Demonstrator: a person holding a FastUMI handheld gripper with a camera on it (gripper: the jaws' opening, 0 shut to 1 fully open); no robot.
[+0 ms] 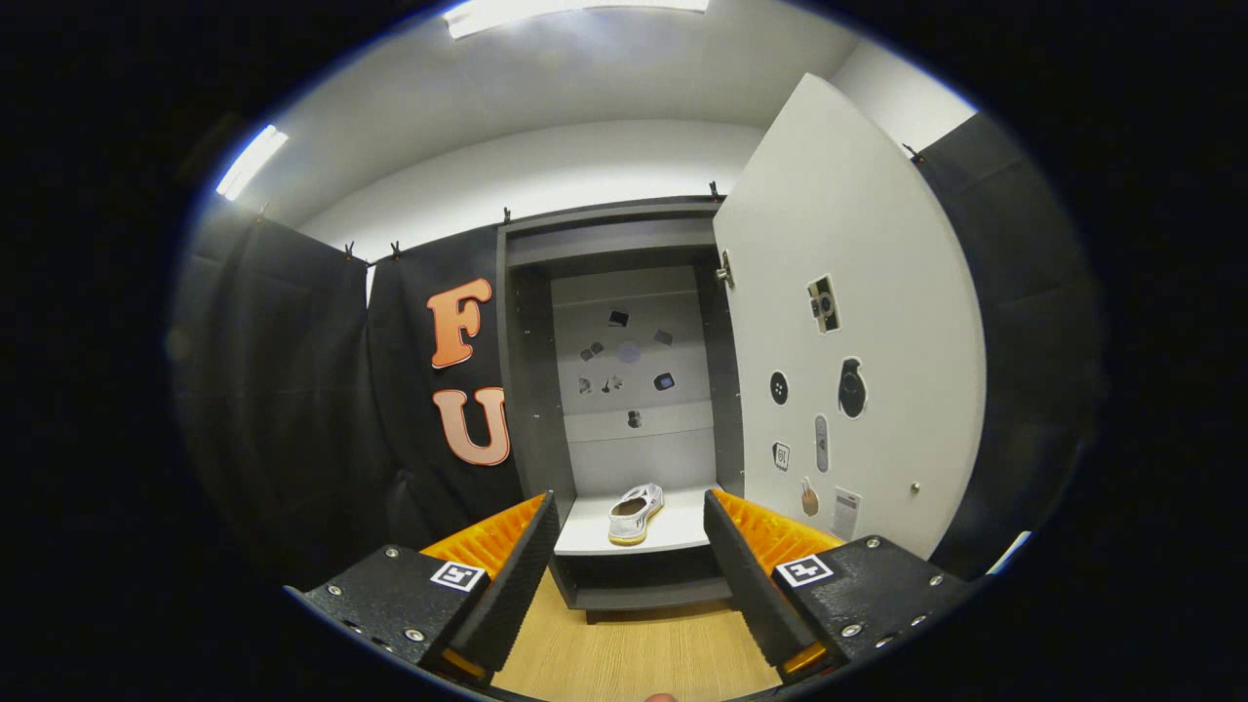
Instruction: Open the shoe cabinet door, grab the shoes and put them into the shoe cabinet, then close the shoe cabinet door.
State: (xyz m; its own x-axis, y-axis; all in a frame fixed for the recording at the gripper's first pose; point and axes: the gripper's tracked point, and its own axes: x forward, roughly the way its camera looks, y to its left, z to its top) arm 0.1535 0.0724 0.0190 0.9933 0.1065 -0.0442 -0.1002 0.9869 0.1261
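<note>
the shoe cabinet's (624, 292) upper interior sits in shadow, and the small stickers (624, 366) on its grey back panel are too small to make out. its flat white door (858, 322) stands swung open, carrying more small stickers. one white slip-on shoe (635, 513) with a pale sole lies on the smooth white shelf (673, 526), well beyond the fingers. the gripper (631, 570) has its ridged black pads, orange-backed, spread wide apart, gripping nothing, above the light wood-grain floor (634, 653).
</note>
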